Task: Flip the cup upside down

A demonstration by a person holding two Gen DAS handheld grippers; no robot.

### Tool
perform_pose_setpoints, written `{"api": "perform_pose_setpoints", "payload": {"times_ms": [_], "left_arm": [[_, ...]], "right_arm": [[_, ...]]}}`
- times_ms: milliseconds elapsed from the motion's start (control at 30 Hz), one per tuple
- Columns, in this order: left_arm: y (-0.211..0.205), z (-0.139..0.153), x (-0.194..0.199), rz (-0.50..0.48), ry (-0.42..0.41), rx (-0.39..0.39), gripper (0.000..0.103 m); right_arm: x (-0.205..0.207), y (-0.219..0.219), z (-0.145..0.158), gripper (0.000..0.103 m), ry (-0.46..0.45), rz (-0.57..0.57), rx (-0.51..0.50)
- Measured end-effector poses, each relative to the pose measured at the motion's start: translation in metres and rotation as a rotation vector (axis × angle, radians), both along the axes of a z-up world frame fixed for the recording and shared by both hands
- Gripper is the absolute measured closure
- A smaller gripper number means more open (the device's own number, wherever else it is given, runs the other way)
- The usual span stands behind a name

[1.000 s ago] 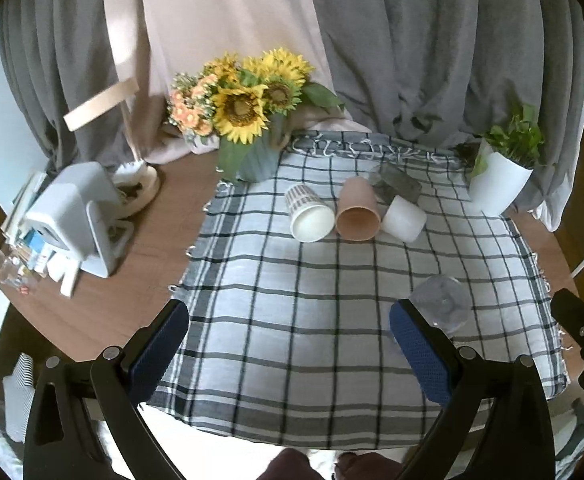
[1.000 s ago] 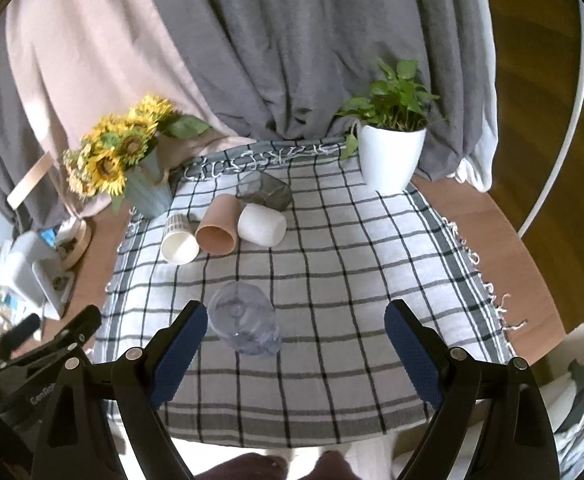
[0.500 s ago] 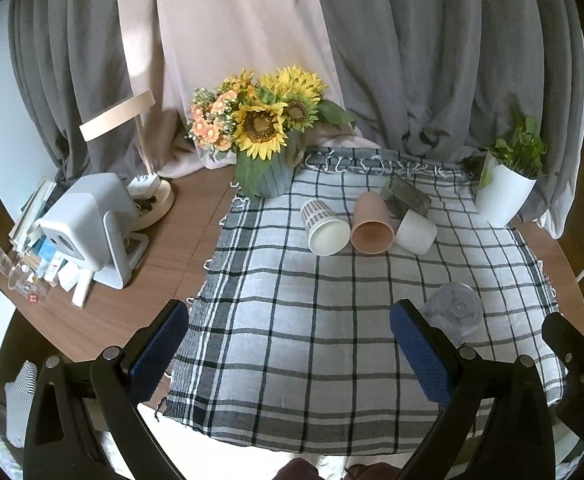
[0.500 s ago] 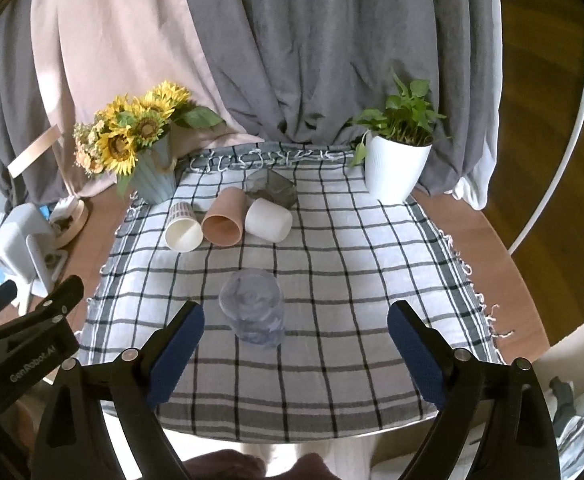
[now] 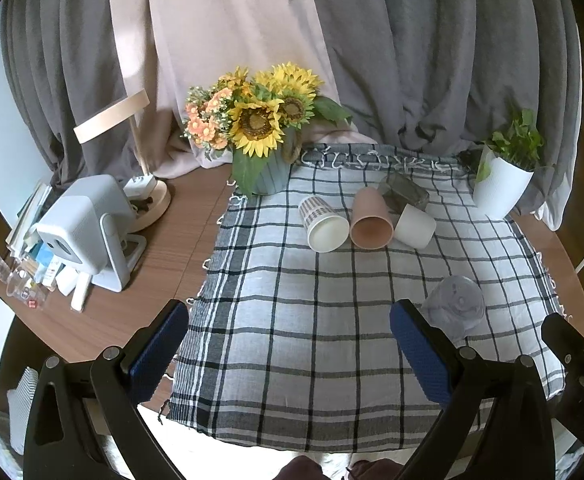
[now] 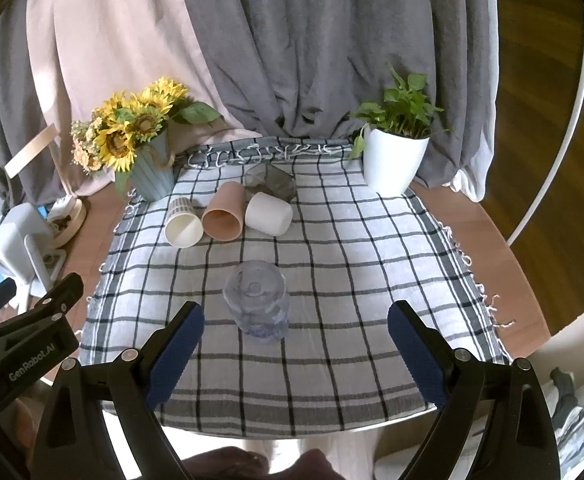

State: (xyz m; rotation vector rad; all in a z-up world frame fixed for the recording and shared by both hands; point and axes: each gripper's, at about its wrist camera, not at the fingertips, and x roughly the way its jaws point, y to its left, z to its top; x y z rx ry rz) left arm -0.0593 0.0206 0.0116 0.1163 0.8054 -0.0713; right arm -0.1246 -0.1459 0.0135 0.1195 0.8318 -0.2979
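A clear plastic cup [image 6: 257, 301] stands upside down, base up, on the checked cloth [image 6: 352, 264]; it also shows in the left wrist view [image 5: 454, 306]. Farther back lie a striped paper cup [image 6: 183, 222], a pink cup [image 6: 223, 216], a white cup [image 6: 268, 213] and a dark glass cup [image 6: 271, 182], all on their sides. My right gripper [image 6: 294, 344] is open and empty, just short of the clear cup. My left gripper [image 5: 289, 346] is open and empty over the cloth's front, left of the clear cup.
A vase of sunflowers [image 5: 261, 148] stands at the cloth's back left corner. A white potted plant [image 6: 394, 158] stands at the back right. A white device [image 5: 83, 232], a lamp base [image 5: 147, 200] and small clutter sit on the wooden table [image 5: 171, 264] left of the cloth.
Both grippers have pulled back and risen, so the table looks farther away. The clear cup stays upside down on the cloth. Both jaws stay open.
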Motion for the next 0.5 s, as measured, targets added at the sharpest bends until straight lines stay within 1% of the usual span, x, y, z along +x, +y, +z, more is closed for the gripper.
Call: {"api": "perform_pose_setpoints", "payload": {"times_ms": [500], "left_arm": [[-0.0047, 0.0002, 0.0004, -0.004, -0.003, 0.007, 0.0]], "right_arm": [[-0.0006, -0.0024, 0.0011, 0.01, 0.001, -0.011, 0.007]]}}
